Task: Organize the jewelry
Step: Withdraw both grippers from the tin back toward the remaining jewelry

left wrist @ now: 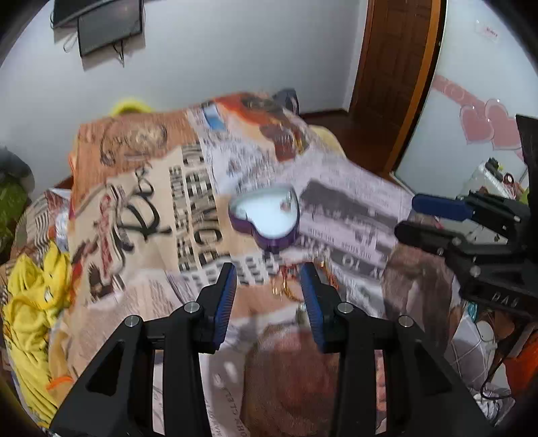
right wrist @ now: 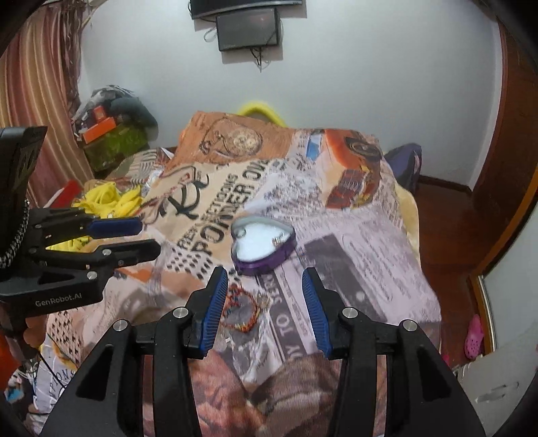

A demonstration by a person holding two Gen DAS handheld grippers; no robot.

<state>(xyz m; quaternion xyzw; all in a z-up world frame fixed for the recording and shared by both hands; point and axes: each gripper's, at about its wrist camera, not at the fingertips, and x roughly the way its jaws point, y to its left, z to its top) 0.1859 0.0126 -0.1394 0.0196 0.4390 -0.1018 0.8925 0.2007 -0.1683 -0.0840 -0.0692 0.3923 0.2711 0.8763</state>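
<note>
A purple heart-shaped jewelry box (left wrist: 267, 218) with a white lining lies open on the printed bedspread (left wrist: 144, 188); a small piece of jewelry sits at its right edge. The box also shows in the right wrist view (right wrist: 262, 243). My left gripper (left wrist: 267, 274) is open just short of the box, over a gold chain (left wrist: 285, 289) on the cloth. My right gripper (right wrist: 264, 280) is open and empty near the box. A multicoloured beaded bracelet (right wrist: 240, 312) lies by its left finger. Each gripper shows in the other's view, the right one (left wrist: 408, 216) and the left one (right wrist: 149, 237).
Yellow clothes (left wrist: 33, 295) lie at the bed's left side. A wooden door (left wrist: 396, 67) and floor are at the far right. A dark screen (right wrist: 248, 28) hangs on the white wall. Clutter sits in the left corner (right wrist: 114, 134).
</note>
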